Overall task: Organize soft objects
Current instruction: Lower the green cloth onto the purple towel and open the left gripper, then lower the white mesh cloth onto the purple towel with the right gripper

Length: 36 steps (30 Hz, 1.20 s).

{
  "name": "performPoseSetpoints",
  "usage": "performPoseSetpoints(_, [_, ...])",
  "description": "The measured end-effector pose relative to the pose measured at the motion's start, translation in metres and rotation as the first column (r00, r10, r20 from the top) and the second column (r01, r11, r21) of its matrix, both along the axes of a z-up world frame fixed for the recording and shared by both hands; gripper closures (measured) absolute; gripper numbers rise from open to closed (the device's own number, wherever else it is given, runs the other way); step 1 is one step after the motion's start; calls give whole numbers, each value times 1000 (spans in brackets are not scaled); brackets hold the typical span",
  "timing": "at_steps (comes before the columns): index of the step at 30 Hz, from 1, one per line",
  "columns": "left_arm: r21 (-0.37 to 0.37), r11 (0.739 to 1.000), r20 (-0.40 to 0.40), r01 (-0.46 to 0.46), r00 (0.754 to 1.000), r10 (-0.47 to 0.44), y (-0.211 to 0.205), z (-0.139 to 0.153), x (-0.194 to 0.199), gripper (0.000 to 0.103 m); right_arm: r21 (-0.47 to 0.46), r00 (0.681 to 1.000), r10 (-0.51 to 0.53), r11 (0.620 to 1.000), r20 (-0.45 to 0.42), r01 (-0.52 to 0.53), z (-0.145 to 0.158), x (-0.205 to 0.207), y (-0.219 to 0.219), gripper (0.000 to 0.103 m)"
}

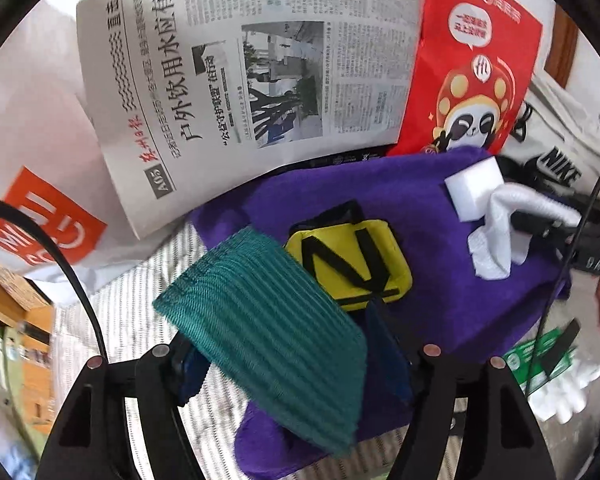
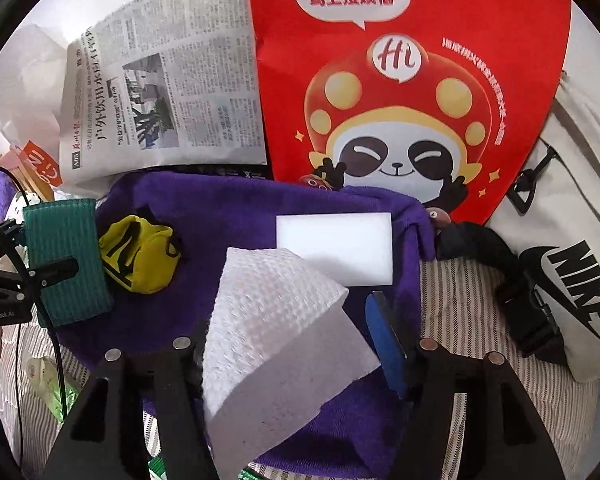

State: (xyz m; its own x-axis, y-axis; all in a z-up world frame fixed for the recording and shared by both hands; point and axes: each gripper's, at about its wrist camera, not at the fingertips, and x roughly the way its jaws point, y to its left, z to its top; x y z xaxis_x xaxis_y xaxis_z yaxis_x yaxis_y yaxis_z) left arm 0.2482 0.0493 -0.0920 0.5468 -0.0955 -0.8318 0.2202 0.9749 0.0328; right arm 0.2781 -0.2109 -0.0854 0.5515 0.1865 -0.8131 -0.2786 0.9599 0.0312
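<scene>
My left gripper [image 1: 284, 344] has its jaws apart around the teal ribbed cloth [image 1: 260, 320], low centre in its view; I can't tell whether the pads press on it. My right gripper [image 2: 300, 344] likewise straddles the white waffle cloth [image 2: 276, 328], jaws spread, grip unclear. Both cloths lie over the purple towel [image 2: 228, 208], joining the yellow pouch [image 2: 140, 256] left and white sponge [image 2: 336, 248] centre. I judge the gathering nearly done; the plastic packets [image 2: 44, 376] at lower left remain outside.

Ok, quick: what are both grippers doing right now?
Left gripper: open, teal cloth loose between its jaws.
Right gripper: open, white cloth loose between its jaws.
</scene>
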Motion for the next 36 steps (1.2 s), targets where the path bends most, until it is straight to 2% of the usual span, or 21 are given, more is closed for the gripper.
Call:
performPoseSetpoints(4, [-17,1000,4,7,1000,-7,0,4,-2,33,-2,1000,3,1000,6,-3,3,-4,-1,38])
performPoseSetpoints(10, [1,1000,15,-24,1000,24,8,9,-3,33,-25,1000,4,1000,16,-3,5,-9,-4,38])
performPoseSetpoints(16, [57,997,5,-44,999,43,17,3,-14,33,-30,1000,-8,1000,15,9,5,-14,-9,38])
performPoseSetpoints(20, [67,996,-4,-65,998,66,26,1,-17,32,-38,1000,-1,999,26,2,7,-17,-9,38])
performPoseSetpoints(31, [43,995,4,-90,996,90,42,8,-38,32,0,998,-43,999,44,43,17,-29,-20,34])
performPoseSetpoints(36, [-40,995,7,-89,996,89,48,16,-57,32,8,996,-55,998,71,55,26,-44,-25,29])
